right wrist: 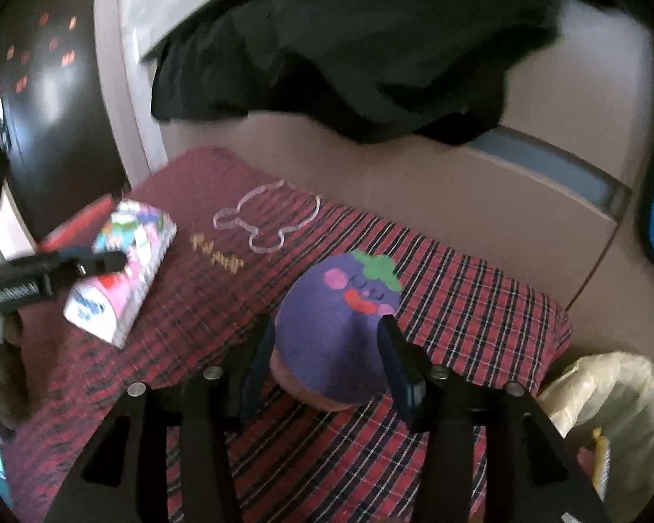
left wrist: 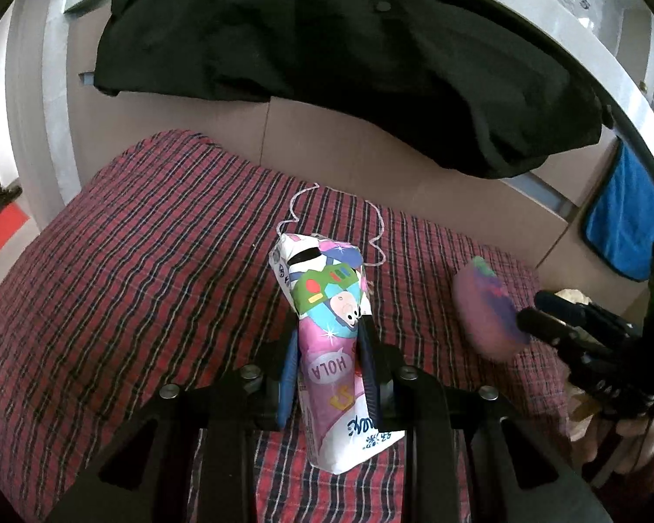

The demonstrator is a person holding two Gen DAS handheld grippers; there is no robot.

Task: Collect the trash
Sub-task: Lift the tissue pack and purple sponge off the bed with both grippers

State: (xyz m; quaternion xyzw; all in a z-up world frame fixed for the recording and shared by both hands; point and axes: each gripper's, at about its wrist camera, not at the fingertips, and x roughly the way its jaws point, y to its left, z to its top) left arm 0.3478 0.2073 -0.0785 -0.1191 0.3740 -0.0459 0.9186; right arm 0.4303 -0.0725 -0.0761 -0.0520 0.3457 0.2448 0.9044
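A red plaid cloth covers the wide surface that carries everything; whether it is a bed or a worktop cannot be told. It serves here as the landmark. Behind the cloth's far edge stands a beige panel wall, and a black garment hangs over the top of that wall, above the cloth. A blue towel hangs off the cloth's far right corner. Past the cloth's near right corner sits a pale plastic bag, its mouth open.

On the right part of the cloth is a purple plush toy with a green leafy top and a sewn face. The right gripper has its fingers set apart on either side of the toy, pressed to its flanks. Whether the toy is lifted clear of the cloth cannot be told.

Over the left middle of the cloth, a tissue pack printed with cartoon figures and the word HOLA is raised above the plaid. The left gripper has its fingers closed narrowly on the pack's sides, holding it.

Near the cloth's far edge, a thin white outline in a rabbit shape lies flat on the plaid, with small gold lettering just in front of it.
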